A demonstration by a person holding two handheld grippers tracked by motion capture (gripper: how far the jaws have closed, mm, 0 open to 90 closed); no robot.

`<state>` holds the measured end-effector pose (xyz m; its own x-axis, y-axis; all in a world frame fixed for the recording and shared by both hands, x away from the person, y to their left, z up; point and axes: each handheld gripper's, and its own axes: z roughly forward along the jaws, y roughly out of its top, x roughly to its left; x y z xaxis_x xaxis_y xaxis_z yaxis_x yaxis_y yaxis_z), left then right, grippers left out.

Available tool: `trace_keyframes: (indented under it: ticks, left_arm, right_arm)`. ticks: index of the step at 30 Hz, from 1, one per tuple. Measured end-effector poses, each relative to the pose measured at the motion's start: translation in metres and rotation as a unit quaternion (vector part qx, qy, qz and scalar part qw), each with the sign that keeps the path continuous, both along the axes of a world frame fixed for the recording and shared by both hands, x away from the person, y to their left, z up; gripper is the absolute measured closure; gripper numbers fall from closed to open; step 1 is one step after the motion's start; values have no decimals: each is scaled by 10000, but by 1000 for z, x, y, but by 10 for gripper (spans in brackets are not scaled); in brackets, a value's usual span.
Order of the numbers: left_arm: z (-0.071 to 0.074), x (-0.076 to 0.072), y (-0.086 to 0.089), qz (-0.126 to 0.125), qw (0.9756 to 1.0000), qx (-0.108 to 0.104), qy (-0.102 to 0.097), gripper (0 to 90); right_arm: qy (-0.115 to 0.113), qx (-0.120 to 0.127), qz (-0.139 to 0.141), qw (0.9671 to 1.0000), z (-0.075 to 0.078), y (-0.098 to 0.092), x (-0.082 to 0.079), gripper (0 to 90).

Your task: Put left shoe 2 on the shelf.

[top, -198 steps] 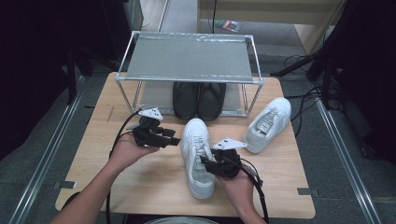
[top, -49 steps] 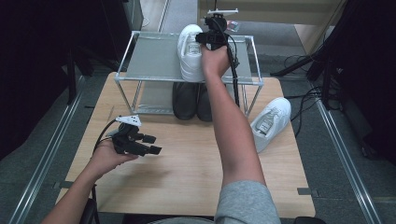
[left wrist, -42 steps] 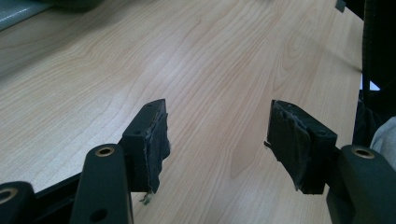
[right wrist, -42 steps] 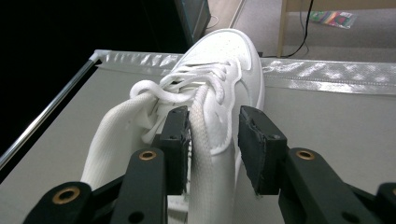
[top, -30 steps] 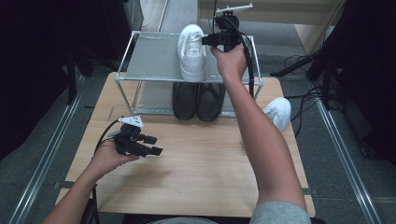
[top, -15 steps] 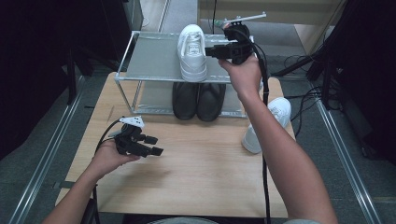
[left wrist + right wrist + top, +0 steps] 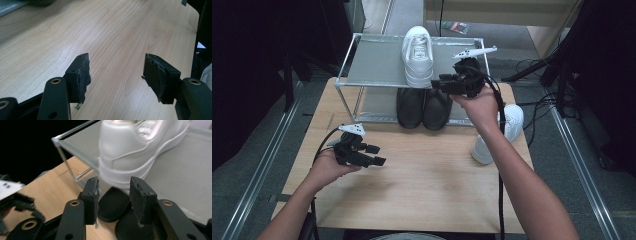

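The shoe rack [image 7: 362, 62], a metal frame with a grey mesh top shelf, stands at the far edge of the wooden table [image 7: 422, 170] and serves as the reference. On its top shelf one white sneaker [image 7: 418, 54] sits upright, heel toward the person, toe pointing away; in the right gripper view its heel [image 7: 125, 152] overhangs the shelf's front edge slightly. Beneath the shelf a pair of black shoes [image 7: 423, 107] rests side by side on the table, toes toward the person. A second white sneaker [image 7: 497, 137] lies on the table in front of the rack's right end, partly hidden by the person's right forearm. The left gripper [image 7: 373, 155] is held low over the table, in front of the rack's left corner; its jaws stand wide apart with nothing between them, bare wood showing in the gap in the left gripper view. The right gripper [image 7: 443, 85] is held in the air at the rack's front edge, just right of the shelved sneaker's heel; its jaws have just been opening, are parted and empty, and touch nothing. The table is pale woodgrain. Around the rack, grey floor with metal rails runs on both sides, dark cables lie to its right, and dark furnishings stand to its left.
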<state>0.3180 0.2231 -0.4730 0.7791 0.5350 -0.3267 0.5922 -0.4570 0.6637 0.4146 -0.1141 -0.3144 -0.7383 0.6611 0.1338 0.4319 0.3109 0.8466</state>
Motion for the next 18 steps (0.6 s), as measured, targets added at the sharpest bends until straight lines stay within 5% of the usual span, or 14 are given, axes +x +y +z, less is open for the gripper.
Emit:
trace_keyframes:
  ticks: [10,18]
  left_arm:
    - [0,-1,-1,-20,10000,32,-6,381]
    - [0,0,-1,-18,10000,23,5,379]
  right_arm:
    - [127,224,342,9991,-26,-9,-31,593]
    - [14,190,476,9987,-44,-21,-54,573]
